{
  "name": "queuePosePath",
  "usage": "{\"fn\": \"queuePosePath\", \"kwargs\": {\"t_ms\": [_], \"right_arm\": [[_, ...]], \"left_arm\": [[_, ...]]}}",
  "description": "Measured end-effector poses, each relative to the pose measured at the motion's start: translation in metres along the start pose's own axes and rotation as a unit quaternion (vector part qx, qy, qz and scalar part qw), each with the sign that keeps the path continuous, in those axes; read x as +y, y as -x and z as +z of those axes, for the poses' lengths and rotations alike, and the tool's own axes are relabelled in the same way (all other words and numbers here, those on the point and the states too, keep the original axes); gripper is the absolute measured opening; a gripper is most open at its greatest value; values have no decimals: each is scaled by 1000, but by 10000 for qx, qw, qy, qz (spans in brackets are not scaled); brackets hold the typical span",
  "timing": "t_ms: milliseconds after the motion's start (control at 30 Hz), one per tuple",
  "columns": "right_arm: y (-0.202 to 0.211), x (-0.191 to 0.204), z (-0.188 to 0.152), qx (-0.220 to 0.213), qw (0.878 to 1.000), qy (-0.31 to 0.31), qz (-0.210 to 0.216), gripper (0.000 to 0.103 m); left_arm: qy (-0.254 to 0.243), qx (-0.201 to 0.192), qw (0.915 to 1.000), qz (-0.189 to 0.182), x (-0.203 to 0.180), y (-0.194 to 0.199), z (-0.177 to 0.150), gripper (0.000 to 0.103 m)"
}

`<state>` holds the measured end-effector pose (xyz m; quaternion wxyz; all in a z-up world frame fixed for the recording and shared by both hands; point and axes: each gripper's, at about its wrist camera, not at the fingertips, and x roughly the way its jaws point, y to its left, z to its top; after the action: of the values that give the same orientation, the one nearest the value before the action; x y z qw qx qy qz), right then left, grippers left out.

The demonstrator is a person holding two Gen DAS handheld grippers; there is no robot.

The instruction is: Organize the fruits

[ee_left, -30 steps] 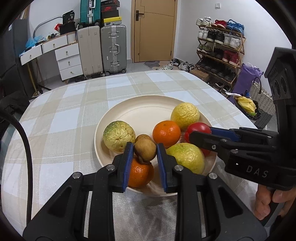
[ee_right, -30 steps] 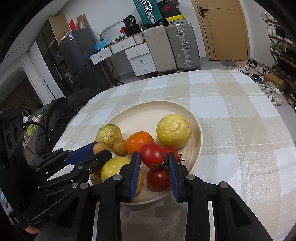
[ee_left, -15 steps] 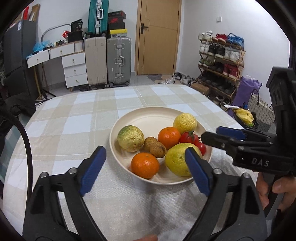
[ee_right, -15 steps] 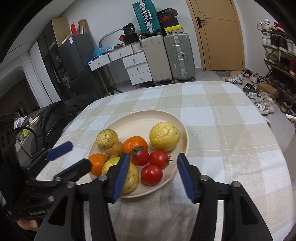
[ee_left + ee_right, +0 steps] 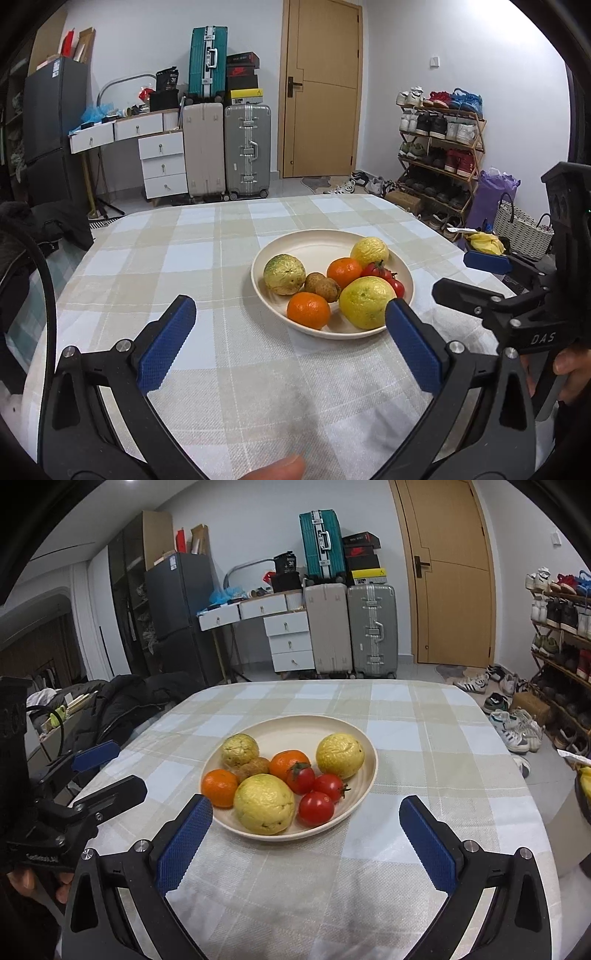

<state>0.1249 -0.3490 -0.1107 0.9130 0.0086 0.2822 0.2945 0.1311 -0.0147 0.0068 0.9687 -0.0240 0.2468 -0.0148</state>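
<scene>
Left wrist view: the left gripper has just spread wide, empty — the plate of fruit lies beyond its tips. Right wrist view: the right gripper, jaws likewise just opened, holds nothing — plate just ahead.

I see a beige-and-white checked tablecloth under a round cream plate. On the plate sit two bright orange mandarins, three glossy red tomatoes, three yellow fruits, one mottled green, and small brown fruits. My grippers' black fingers carry blue textured pads.
</scene>
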Motion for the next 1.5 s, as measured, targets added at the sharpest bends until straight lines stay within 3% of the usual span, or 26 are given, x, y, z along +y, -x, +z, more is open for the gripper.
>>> {"fn": "queuePosePath", "kwargs": {"t_ms": [400,733,1500], "right_arm": [[26,18,-16,-533,9977,424,16,103],[38,23,-19,-884,9944,567,78,103],[43,18,-20,-976,9943,414,121,103]], "left_arm": [[-91,-383,9992,103,-6,24,-17,102],[15,-468,9989,12,-3,27,-17,102],[246,-339,9991,-45,8,20,-18,102]]}}
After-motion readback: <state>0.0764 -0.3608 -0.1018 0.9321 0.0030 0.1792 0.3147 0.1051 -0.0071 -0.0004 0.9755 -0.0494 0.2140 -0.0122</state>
